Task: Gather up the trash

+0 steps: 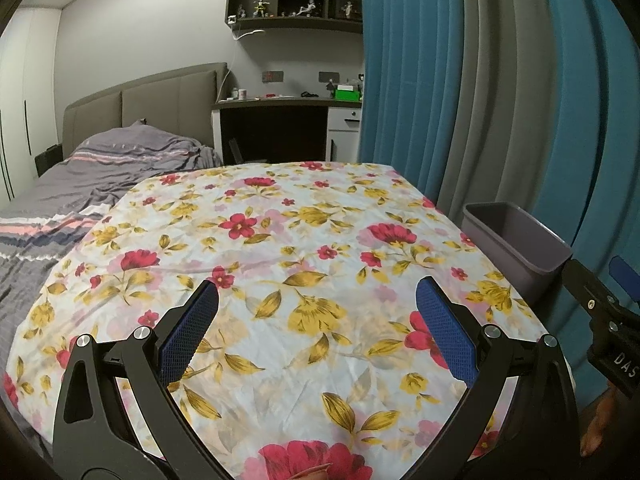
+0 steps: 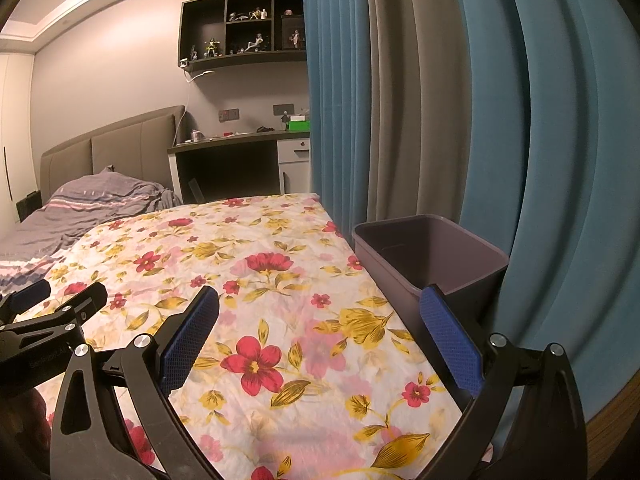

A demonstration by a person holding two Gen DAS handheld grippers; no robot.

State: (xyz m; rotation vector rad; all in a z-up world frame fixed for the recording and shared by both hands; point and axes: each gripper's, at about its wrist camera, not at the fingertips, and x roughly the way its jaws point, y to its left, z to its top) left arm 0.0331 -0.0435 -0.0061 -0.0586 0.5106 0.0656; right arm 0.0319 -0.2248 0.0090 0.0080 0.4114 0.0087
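So both grippers are just hanging over the worktop (image 1: 280, 240) with nothing in them. The left gripper (image 1: 318, 322) has its fingers spread wide apart, and the right gripper (image 2: 320, 328) is the same, jaws wide and empty. My read is they're held low and level like this to scan the surface before going for anything.

Thing is, I can't spot any trash on the worktop in either view. The flowered cloth (image 2: 260, 280) covers the whole top and it's bare apart from its own creases. Busy print too, red blossoms and mustard leaves on white, so a small scrap could hide in it, but I don't see one. Either the pickup is finished or nothing has been laid out yet, can't tell which.

The bin (image 2: 432, 256) sits just beside the worktop's right edge, tucked against the curtain (image 2: 520, 160), which makes sense: close to the right gripper, so a drop is a short swing. It's a plain greyish-purple plastic tub, rectangular, smooth walls, rolled rim, open top. From the right wrist view I can see part of the inside and no trash shows, though the bottom is hidden.

Finger pads (image 1: 192, 332) are blue with a fine mesh grip texture, on black angular linkages. The curtain is heavy teal and grey fabric in deep folds. The bed (image 1: 80, 184) behind has a rumpled grey striped cover.
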